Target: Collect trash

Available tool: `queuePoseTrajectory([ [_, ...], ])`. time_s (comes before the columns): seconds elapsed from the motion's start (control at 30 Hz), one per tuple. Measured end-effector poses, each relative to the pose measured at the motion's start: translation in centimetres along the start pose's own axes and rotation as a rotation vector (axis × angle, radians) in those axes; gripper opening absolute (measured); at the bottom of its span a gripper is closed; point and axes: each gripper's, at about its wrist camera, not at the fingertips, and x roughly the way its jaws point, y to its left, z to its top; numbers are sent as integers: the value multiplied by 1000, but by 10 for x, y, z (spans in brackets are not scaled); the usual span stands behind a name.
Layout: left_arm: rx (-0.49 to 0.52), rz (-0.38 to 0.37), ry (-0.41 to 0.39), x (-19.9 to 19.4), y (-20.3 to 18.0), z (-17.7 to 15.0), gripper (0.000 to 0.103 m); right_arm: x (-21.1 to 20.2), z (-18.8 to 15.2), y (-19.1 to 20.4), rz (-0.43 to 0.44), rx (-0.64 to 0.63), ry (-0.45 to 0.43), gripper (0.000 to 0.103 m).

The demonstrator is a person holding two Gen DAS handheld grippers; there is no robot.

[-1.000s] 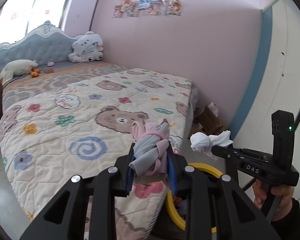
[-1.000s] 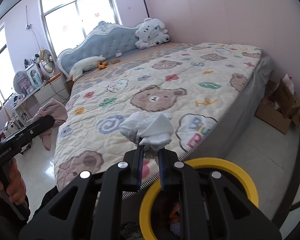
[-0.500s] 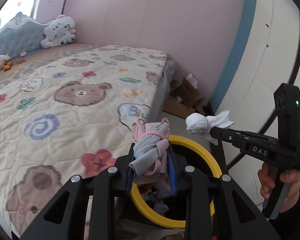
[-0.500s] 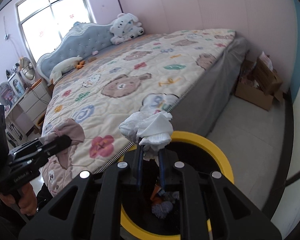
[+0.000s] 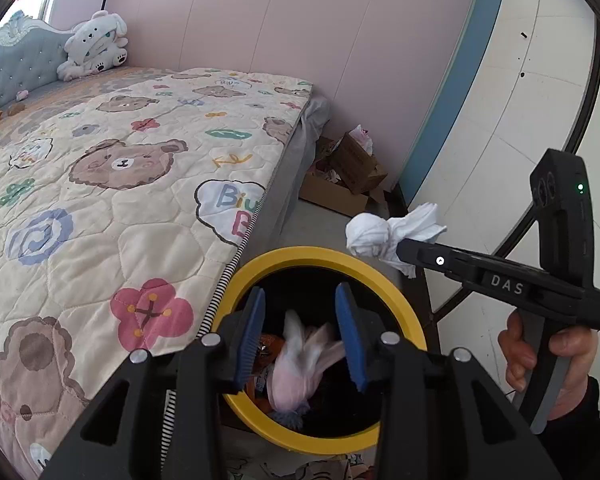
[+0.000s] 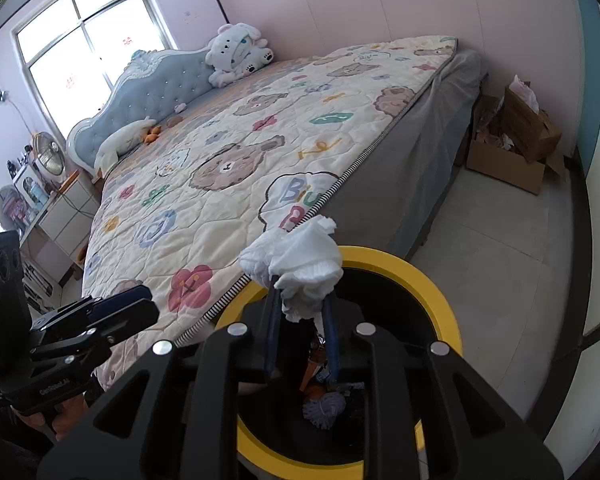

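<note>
Left gripper (image 5: 300,332) – jaws opening, pink-grey cloth bundle (image 5: 300,368) now dropped, blurred, prob. falling into yellow-rimmed bin (image 5: 324,256). Right gripper (image 6: 300,316) – opening, white wad (image 6: 296,264) between pads, not yet released.

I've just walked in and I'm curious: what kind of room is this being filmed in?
Most likely a child's bedroom. A bed with a bear-print quilt fills most of it, a white plush toy leans on the tufted blue headboard, and the walls are pink.
</note>
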Motion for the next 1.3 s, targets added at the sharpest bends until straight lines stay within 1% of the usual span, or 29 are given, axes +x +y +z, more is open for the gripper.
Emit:
queuePoseTrajectory([
  [0.03,-3,-2,-5,-1,1,0,40,0,0,-2,1,6,0,21],
  [0.1,-10,-2,-16,-4,2,1,41,0,1,-4,-1,14,1,28],
  [0.13,-13,-3,-20,-6,3,1,41,0,1,-5,-7,18,-1,29],
  [0.37,-41,16,-43,-18,17,3,41,0,4,-4,-26,22,-2,30],
  [0.43,-52,27,-49,-22,23,2,41,1,6,-4,-33,20,0,35],
  [0.47,-58,30,-51,-24,25,2,41,2,6,-3,-31,24,1,42],
  [0.5,-64,35,-54,-27,29,1,41,3,7,-3,-28,27,3,44],
  [0.6,-73,56,-70,-36,37,0,41,5,10,6,-32,6,4,44],
  [0.7,-86,84,-93,-48,47,-1,41,12,11,23,-5,-26,12,44],
  [0.83,-115,141,-123,-67,68,-3,41,26,13,54,41,-76,22,44],
  [1.03,-198,242,-153,-93,107,-17,41,60,15,112,117,-164,50,44],
  [1.17,-249,326,-190,-113,130,-30,41,81,14,152,134,-217,55,43],
  [1.3,-296,393,-225,-132,149,-41,50,99,15,184,138,-229,49,43],
])
